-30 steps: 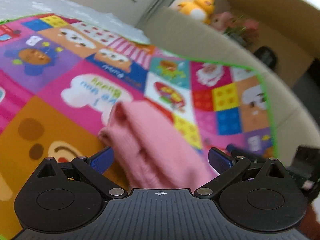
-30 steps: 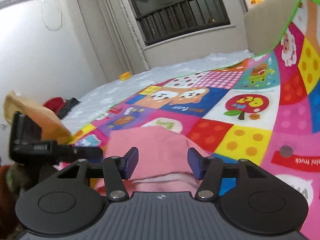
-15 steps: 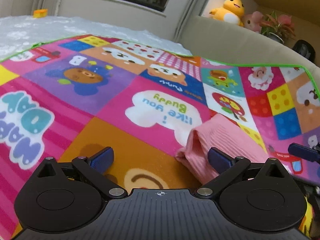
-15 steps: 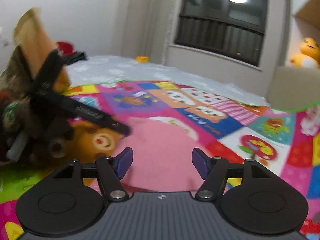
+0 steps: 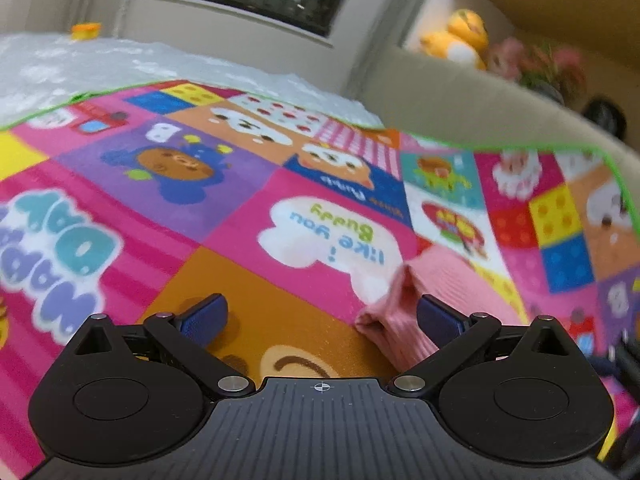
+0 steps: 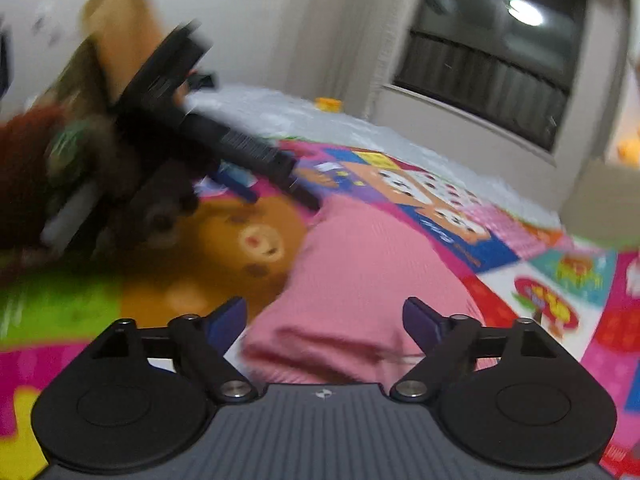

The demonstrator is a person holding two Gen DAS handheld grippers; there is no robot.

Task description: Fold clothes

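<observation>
A folded pink ribbed garment (image 6: 360, 276) lies on the colourful cartoon play mat (image 6: 256, 240). In the right wrist view it fills the middle, and my right gripper (image 6: 324, 316) hovers open just over its near edge, holding nothing. In the left wrist view only the corner of the pink garment (image 5: 436, 288) shows at the right, partly behind the right fingertip. My left gripper (image 5: 320, 316) stands open over the orange bear patch of the mat (image 5: 280, 320), empty. The left gripper (image 6: 224, 148) appears blurred in the right wrist view, left of the garment.
A beige padded wall (image 5: 480, 96) borders the mat on the right, with a yellow plush duck (image 5: 460, 40) and flowers behind it. White bubble wrap (image 5: 80, 64) covers the floor toward the window. A person's hand and dark sleeve (image 6: 60, 184) hold the left gripper.
My left gripper has drawn away to the left of the pink garment, which was between its fingers a second ago. The right gripper opened wider and swung left, staying over the garment.
</observation>
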